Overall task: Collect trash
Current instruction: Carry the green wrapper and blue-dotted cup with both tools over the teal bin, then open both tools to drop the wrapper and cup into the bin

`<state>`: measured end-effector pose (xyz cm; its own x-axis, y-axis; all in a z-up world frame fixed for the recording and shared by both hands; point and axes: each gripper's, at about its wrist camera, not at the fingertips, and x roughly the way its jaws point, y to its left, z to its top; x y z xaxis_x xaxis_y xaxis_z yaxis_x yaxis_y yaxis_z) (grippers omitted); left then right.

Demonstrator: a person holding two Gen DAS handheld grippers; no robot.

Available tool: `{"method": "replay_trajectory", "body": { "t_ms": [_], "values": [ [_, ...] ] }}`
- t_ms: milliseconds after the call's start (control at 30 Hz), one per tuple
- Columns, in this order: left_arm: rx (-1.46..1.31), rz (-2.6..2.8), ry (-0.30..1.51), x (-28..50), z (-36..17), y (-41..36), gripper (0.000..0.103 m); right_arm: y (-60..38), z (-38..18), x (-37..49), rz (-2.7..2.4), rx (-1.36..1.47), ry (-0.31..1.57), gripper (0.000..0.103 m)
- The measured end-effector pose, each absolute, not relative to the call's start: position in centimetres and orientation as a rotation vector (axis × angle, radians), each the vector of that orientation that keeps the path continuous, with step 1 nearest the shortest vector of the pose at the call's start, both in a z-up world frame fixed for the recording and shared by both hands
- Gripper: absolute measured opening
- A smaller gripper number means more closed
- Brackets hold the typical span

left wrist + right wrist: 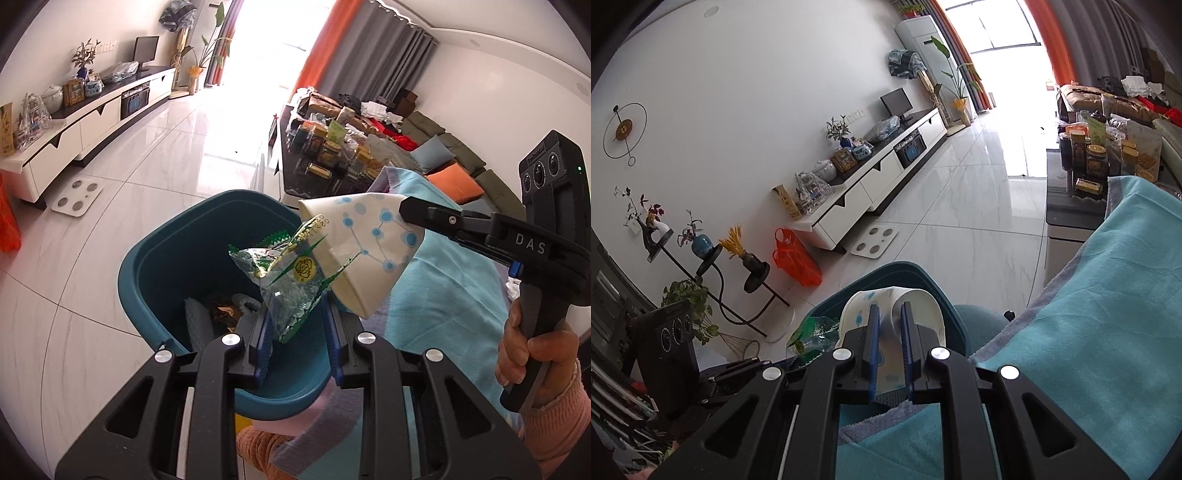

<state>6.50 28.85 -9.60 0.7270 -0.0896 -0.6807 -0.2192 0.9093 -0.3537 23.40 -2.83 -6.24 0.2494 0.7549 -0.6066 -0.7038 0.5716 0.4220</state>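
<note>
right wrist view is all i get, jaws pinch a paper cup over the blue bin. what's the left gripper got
Observer: The left gripper holds a crinkled green snack wrapper above the blue bin.
Operator: is there anything in the bin yet
Observer: Yes, the left wrist view shows a pale ridged piece and some brown scraps at the bottom.
Operator: how does my cup sit from that side
Observer: The paper cup is squashed flat where the right gripper pinches it, with its mouth tilted down towards the bin, right beside the wrapper.
</note>
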Motion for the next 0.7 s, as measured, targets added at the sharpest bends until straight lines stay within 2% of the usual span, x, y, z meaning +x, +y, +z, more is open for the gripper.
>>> {"method": "replay_trajectory", "body": {
  "t_ms": [200,267,333,467,633,700],
  "values": [
    [-0.448,0.086,0.781,7.4,-10.6,29.5,0.025,-1.7,-7.2,23.7,0.985,0.058,0.903,0.010],
    [-0.454,0.092,0.790,7.7,-11.0,29.8,0.028,-1.6,-7.4,23.6,0.984,0.057,0.907,0.010],
    [-0.462,0.101,0.793,7.9,-11.4,29.9,0.035,-1.6,-7.5,23.4,0.986,0.055,0.906,0.011],
    [-0.472,0.102,0.793,8.1,-11.7,29.7,0.038,-2.2,-7.3,23.4,0.986,0.073,0.903,0.012],
    [-0.445,0.095,0.757,7.2,-11.0,28.7,0.043,-3.7,-6.9,23.1,0.985,0.095,0.895,0.023],
    [-0.425,0.085,0.735,6.8,-10.2,28.1,0.046,-4.5,-6.4,22.7,0.984,0.098,0.880,0.024]
  ]
}}
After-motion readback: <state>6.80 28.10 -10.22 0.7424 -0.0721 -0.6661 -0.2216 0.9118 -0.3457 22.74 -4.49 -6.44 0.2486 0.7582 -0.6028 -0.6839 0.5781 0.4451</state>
